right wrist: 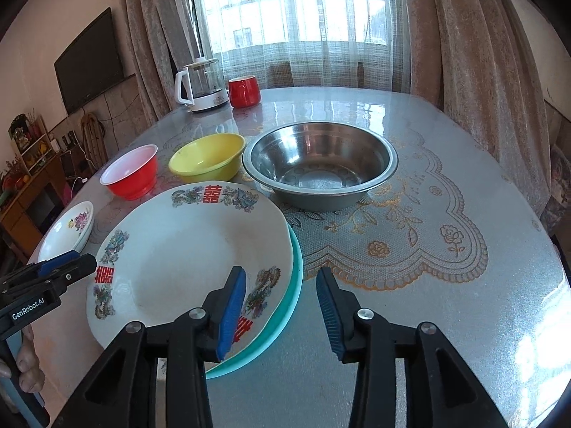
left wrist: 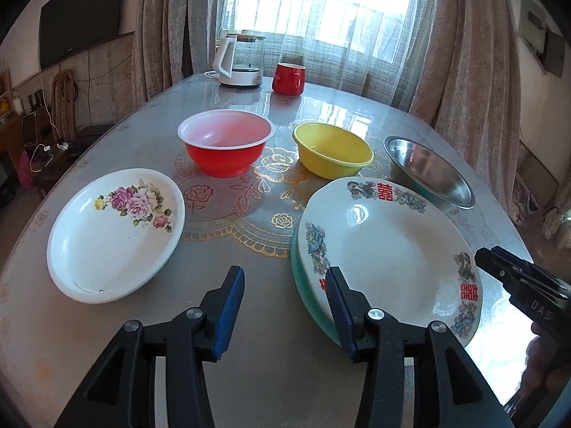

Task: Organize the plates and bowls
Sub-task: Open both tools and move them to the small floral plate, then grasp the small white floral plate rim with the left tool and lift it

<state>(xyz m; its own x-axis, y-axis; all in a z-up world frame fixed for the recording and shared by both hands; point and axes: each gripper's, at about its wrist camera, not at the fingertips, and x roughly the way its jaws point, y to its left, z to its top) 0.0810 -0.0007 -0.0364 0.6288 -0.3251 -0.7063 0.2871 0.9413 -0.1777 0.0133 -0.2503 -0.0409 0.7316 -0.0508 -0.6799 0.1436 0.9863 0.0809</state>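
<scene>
Both sets of jaws sit part open and empty, and I've got the flower plate (left wrist: 114, 232) off to the left, nearer my left gripper (left wrist: 285, 310) than my right gripper (right wrist: 282, 310).

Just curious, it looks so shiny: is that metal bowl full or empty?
Empty. The right wrist view looks straight into the metal bowl: its bare bottom shows only reflections, and nothing lies inside it.

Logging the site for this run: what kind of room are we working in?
Most likely a home dining or living room: a lace-covered dining table by a curtained window, a wall-mounted TV, and a kettle.
</scene>
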